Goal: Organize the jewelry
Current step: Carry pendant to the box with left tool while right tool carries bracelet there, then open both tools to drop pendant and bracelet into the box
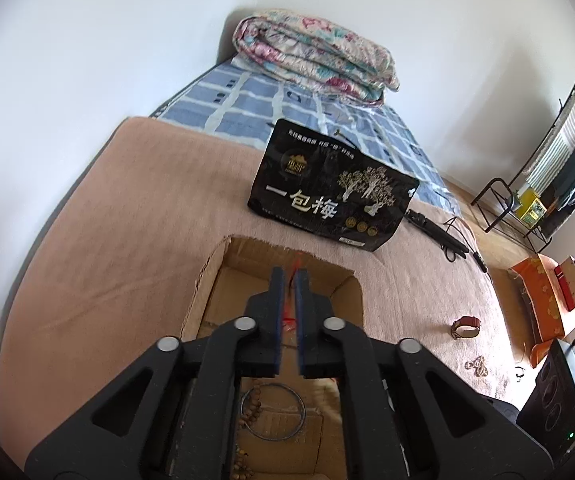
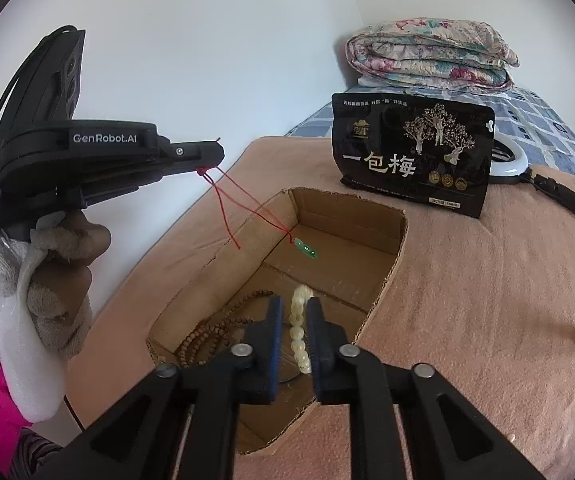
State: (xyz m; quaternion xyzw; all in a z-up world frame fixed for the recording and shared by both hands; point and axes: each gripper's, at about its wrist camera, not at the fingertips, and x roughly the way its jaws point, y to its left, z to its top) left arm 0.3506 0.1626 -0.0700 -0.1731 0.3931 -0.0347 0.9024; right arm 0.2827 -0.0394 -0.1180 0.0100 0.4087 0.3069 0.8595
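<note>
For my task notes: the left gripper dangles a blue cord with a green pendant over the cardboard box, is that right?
Nearly: the cord is red, not blue, as the right wrist view shows. It hangs from the left gripper, its green pendant over the cardboard box.

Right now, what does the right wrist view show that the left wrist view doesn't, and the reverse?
Only the right wrist view shows the white bead bracelet between the right gripper fingers, the green pendant hanging on its red cord, and a gloved hand. Only the left wrist view shows a metal ring in the box and the clothes rack. Both show the cardboard box, the black snack bag and the folded quilt.
</note>
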